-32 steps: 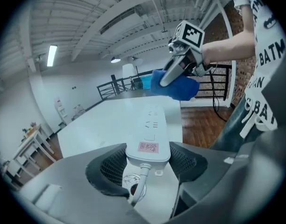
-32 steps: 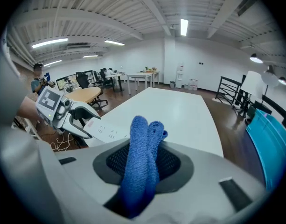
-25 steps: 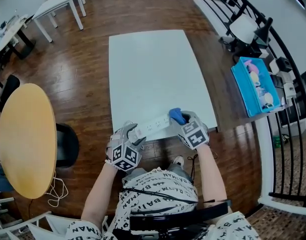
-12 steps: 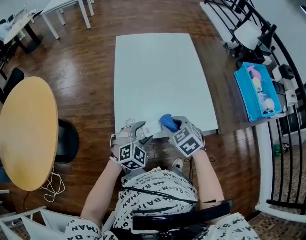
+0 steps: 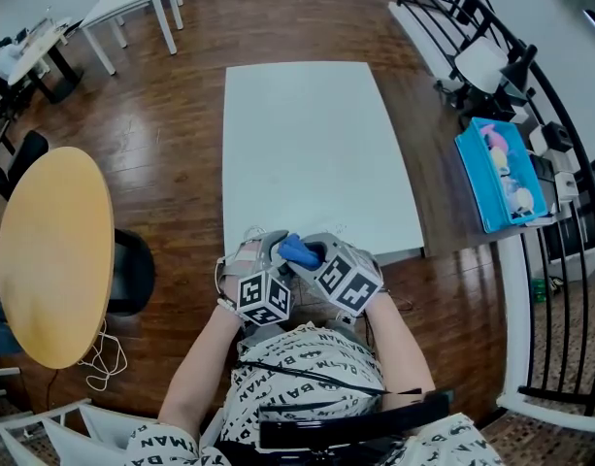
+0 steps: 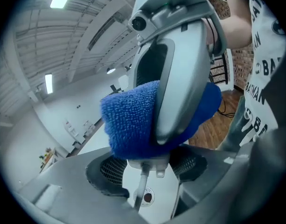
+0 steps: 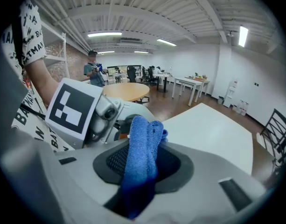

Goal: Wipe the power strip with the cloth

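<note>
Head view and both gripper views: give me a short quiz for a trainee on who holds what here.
1. True or false: the cloth lies loose on the white table.
2. The left gripper grips: A) power strip; B) a sponge; C) nothing.
3. Fill in: the cloth's colour is ___.
Key: 1 false, the right gripper clamps it; 2 A; 3 blue.

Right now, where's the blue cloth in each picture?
Head view: blue cloth low in the middle, at the white table's near edge.
Left gripper view: centre, clamped by the right gripper, just above the power strip.
Right gripper view: bottom middle, pinched between its own jaws.
Shared landmark: the white table, seen in all three.
</note>
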